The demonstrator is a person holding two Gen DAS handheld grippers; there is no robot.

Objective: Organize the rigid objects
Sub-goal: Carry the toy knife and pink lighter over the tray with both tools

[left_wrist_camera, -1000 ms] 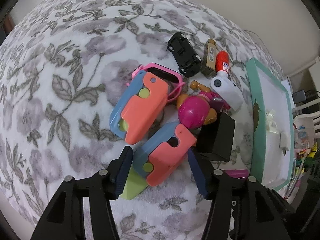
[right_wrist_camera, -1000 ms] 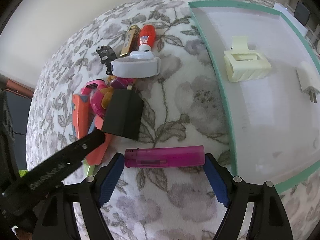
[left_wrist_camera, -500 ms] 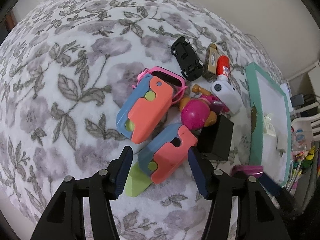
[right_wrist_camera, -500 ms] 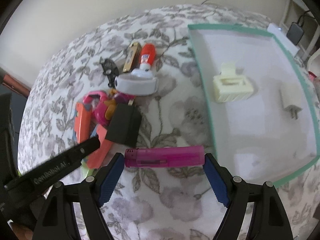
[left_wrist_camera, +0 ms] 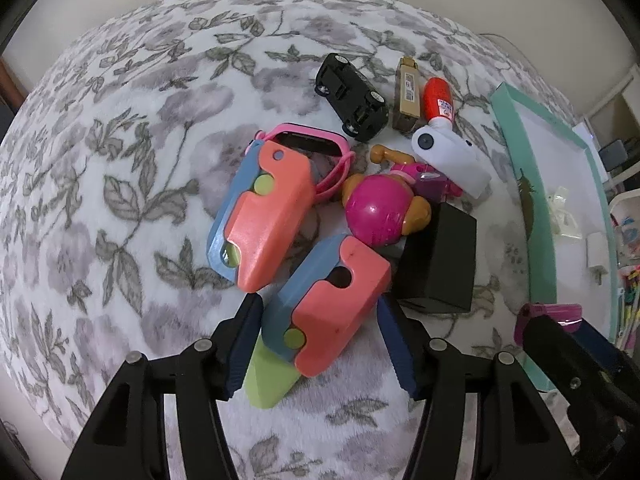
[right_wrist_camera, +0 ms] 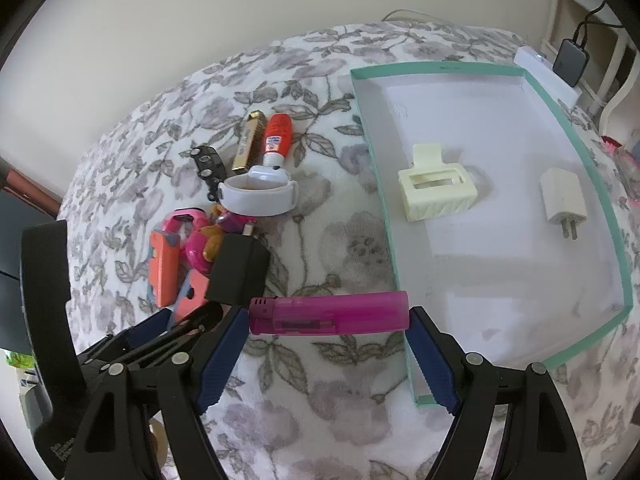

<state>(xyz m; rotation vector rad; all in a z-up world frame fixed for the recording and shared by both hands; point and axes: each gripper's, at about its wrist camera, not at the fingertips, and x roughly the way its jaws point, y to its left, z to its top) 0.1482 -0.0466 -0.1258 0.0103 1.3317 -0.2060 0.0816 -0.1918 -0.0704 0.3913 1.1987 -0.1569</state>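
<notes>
Two grippers: right gripper pinches pink lighter end to end, at 9 o'clock of teal tray; slim hold, may pivot out. Left gripper spread around coral-blue toy, risks nudging black block. Soft floral blanket, beige wall behind.

Both views are fisheye: straight lines bow strongly outward, and black vignette fills the corners. Light is soft and even, with no hard glare. The left wrist view is a little dimmer and warmer; shadows there are faint, gathering under the toys and beside the black box. The right wrist view is brighter, and the tray floor looks nearly washed out, with soft grey shadows beside the clip and plug. Focus is fairly sharp in the middle of each view and softens toward the rim.
</notes>
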